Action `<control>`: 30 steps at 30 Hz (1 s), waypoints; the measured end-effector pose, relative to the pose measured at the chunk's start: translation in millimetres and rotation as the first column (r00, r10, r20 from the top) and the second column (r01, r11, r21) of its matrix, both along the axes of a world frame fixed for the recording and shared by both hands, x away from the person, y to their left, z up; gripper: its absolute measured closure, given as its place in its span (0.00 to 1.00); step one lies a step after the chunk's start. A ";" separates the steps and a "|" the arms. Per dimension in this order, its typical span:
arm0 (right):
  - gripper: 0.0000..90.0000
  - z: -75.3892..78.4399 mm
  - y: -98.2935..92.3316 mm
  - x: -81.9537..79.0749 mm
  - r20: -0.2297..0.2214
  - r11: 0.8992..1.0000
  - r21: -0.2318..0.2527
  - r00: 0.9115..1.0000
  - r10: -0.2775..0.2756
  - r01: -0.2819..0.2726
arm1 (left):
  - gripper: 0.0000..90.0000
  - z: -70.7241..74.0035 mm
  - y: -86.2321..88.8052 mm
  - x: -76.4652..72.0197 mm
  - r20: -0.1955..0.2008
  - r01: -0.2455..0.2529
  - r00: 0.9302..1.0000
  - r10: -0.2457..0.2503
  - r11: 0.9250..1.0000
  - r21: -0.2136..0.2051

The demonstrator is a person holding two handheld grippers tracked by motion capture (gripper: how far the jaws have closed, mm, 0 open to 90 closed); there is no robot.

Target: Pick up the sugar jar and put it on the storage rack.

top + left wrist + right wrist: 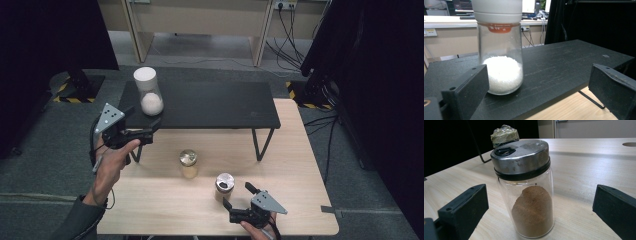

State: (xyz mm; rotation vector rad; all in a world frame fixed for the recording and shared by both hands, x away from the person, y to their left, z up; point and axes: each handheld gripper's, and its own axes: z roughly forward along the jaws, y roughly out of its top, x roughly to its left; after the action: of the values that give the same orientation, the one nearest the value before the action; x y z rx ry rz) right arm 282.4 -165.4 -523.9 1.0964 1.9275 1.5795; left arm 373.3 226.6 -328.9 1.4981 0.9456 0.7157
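The left tool (142, 131) is hovering with its jaws spread wide at the near left corner of the black raised shelf (210, 107), facing a white-lidded glass jar of white grains (500, 48) standing there, untouched. The right tool (239, 196) is likewise gaping just beside a metal-lidded jar of brown powder (527, 187) standing on the wooden desk (295, 165), with a third jar (188, 163) sitting nearby.

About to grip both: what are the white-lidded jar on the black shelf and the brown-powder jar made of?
White-lidded jar: clear glossy body, probably glass; matte white lid, likely plastic. Brown-powder jar: clear body with reflections, probably glass; dull, smudged silver lid, seemingly metal.
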 end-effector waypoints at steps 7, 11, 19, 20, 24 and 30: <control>0.00 0.0 0.1 -0.1 0.000 1.000 0.001 1.000 0.000 0.000 | 0.03 -9.1 0.3 -9.6 0.005 0.021 1.000 -0.021 1.000 -0.016; 0.00 0.1 -0.1 -0.1 0.000 1.000 0.001 1.000 0.000 0.000 | 0.03 -16.9 -0.4 -12.6 -0.002 0.034 0.999 -0.034 0.999 -0.019; 0.00 0.2 -0.1 -0.1 0.001 1.000 0.001 1.000 0.000 0.000 | 0.03 -27.0 -2.4 -18.4 -0.001 0.055 0.998 -0.055 0.998 -0.022; 0.00 0.2 -0.1 -0.1 0.001 1.000 0.002 1.000 0.000 0.000 | 0.03 -27.9 -2.7 -19.4 -0.001 0.058 0.998 -0.058 0.998 -0.022; 0.00 0.3 -0.2 -0.2 0.003 1.000 0.001 1.000 0.001 -0.001 | 0.03 -32.8 -3.7 -23.0 -0.003 0.069 0.998 -0.069 0.997 -0.017; 0.00 0.1 0.2 0.0 0.001 1.000 0.002 1.000 0.001 -0.001 | 0.03 -41.9 -4.6 -28.1 -0.012 0.081 0.997 -0.082 0.997 -0.017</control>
State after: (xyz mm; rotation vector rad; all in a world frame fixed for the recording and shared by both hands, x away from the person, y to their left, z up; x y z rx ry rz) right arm 282.4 -165.2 -523.8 1.0949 1.9267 1.5827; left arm 345.1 222.0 -370.8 1.5197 0.8931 0.6386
